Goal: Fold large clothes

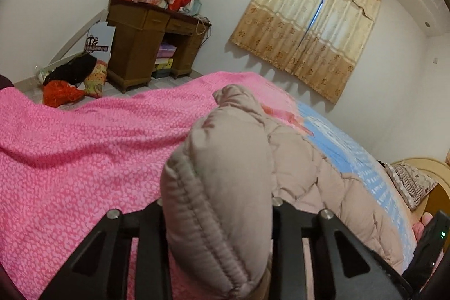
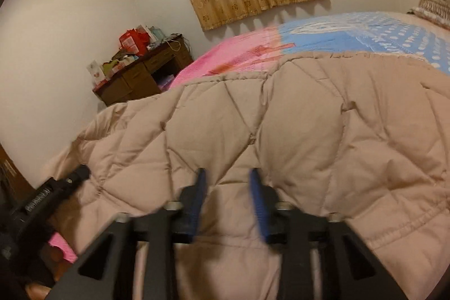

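A beige quilted puffer coat (image 2: 309, 117) lies spread on a bed with a pink and blue cover (image 1: 70, 148). My left gripper (image 1: 218, 204) is shut on a thick stitched edge of the coat (image 1: 216, 173), which bulges up between the jaws and hides the fingertips. My right gripper (image 2: 228, 173) is open just above the coat's quilted surface, its blue fingers (image 2: 198, 193) apart with nothing between them. The left gripper's body (image 2: 50, 193) shows at the lower left of the right wrist view.
A brown wooden desk (image 1: 146, 47) piled with bags and boxes stands by the far wall. Clothes and bags (image 1: 73, 78) lie on the floor beside it. A beige curtain (image 1: 309, 27) covers the window. A pillow (image 1: 410, 182) lies at the bed's head.
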A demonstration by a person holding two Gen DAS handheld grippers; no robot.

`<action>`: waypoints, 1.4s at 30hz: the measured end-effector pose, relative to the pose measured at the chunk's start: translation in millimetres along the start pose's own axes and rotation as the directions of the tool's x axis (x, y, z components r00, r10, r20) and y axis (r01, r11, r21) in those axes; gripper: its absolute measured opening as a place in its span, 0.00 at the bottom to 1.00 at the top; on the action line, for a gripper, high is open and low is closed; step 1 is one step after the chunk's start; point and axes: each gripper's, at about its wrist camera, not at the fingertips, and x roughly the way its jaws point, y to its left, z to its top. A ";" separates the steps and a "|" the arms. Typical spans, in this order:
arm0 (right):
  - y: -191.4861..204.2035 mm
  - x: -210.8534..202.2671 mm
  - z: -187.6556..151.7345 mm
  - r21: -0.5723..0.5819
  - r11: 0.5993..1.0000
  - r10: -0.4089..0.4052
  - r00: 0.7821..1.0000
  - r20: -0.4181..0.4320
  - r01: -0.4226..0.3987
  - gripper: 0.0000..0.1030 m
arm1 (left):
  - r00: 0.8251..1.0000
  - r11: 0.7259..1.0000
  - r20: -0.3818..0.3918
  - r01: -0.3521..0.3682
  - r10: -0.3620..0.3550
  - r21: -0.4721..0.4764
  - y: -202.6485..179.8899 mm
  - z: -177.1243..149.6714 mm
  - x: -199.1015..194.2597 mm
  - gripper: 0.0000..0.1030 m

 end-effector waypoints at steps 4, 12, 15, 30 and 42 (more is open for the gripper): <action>-23.8 21.8 -10.5 0.081 0.995 0.063 0.996 -0.055 -0.058 0.12 | 0.997 0.992 0.062 0.047 -0.055 0.119 -24.6 2.2 -16.5 0.23; -63.2 12.3 6.6 0.261 0.936 0.283 0.944 -0.168 -0.234 0.12 | 0.965 0.870 0.131 0.139 -0.226 0.474 -125.3 -6.8 -56.6 0.22; -86.7 -26.2 14.1 0.267 0.927 0.302 0.945 -0.121 -0.262 0.12 | 0.953 0.796 0.111 0.166 -0.281 0.582 -163.6 -17.6 -66.9 0.22; -291.2 -161.0 -0.9 0.471 0.854 0.206 0.975 0.085 -0.222 0.14 | 0.927 0.344 -0.134 0.261 -0.351 0.902 -304.0 -175.3 -68.7 0.22; -305.4 -234.7 -1.5 0.387 0.888 0.175 0.961 0.214 -0.248 0.14 | 0.939 0.221 -0.191 0.258 -0.285 0.941 -301.1 -224.0 -61.7 0.26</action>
